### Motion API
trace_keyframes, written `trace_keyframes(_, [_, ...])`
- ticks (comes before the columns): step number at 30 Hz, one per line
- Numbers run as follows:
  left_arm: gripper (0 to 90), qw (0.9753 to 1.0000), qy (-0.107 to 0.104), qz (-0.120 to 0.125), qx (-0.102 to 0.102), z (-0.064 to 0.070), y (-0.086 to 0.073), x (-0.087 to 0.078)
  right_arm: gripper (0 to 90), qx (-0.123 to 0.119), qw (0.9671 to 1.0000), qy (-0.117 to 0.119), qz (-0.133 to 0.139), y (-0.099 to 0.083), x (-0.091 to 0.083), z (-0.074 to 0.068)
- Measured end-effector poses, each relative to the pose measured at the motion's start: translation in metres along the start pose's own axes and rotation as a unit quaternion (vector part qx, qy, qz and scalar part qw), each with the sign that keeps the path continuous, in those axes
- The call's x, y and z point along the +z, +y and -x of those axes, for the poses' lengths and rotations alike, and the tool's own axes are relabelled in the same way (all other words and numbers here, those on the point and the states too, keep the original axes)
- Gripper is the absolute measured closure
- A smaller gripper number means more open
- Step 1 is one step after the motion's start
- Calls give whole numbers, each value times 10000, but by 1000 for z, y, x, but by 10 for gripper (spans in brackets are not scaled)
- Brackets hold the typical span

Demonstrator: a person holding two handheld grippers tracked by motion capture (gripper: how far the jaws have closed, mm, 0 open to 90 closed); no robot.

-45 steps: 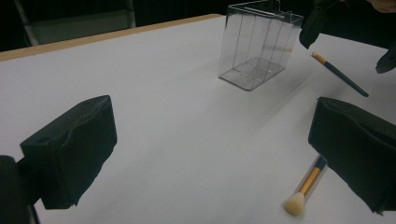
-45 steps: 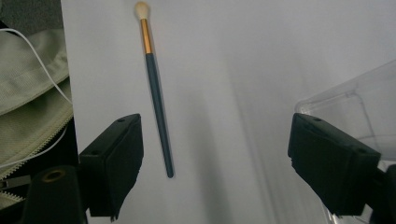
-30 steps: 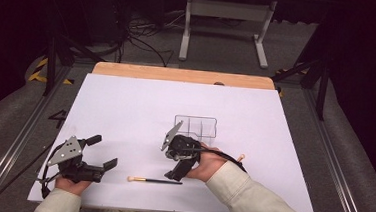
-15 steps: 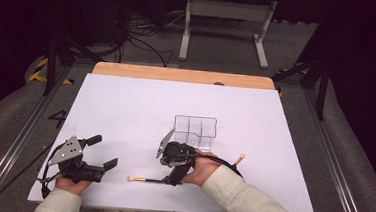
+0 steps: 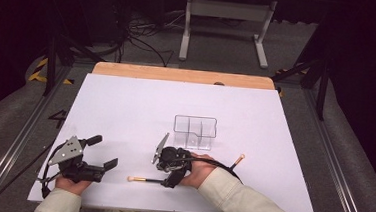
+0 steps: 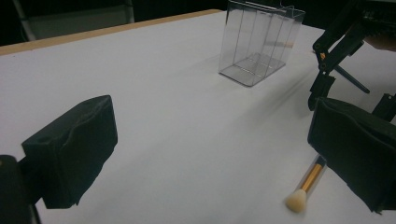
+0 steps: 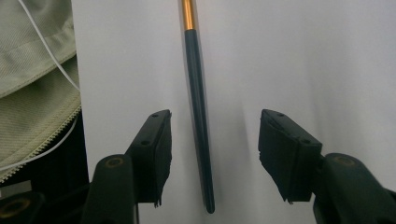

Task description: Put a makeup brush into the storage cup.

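A: Where is the makeup brush [image 5: 145, 180]?
B: Flat on the white tabletop [image 5: 125, 111], near the clear organizer [image 5: 194, 132], its handle between the right gripper [image 7: 214, 156]'s spread jaws, untouched.
A: And the left gripper [image 5: 103, 152]?
B: Gaping wide, empty, well apart from the organizer.

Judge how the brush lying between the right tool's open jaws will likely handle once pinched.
The brush looks like a thin, straight, tapered handle, so probably stiff and light. Being round and slim, it may roll or slip sideways as the right tool closes. Its soft tip likely deforms if pressed.
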State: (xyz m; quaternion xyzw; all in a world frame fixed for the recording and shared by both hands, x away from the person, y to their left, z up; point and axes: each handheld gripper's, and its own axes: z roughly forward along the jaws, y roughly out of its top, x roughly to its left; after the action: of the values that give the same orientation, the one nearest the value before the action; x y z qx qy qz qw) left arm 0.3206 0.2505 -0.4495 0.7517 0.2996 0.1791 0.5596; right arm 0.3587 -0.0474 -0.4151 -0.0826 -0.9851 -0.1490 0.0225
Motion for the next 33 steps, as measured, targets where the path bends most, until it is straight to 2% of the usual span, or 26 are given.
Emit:
trace_keyframes(15, [22,10000,-26,-32,-2,0,0,1,565,-109,9999,-7,-123,7,12,-3])
trace_keyframes(33, [24,9999,22,-102,-14,0,-1,1,760,-436,9977,-331,-394,13,16,-13])
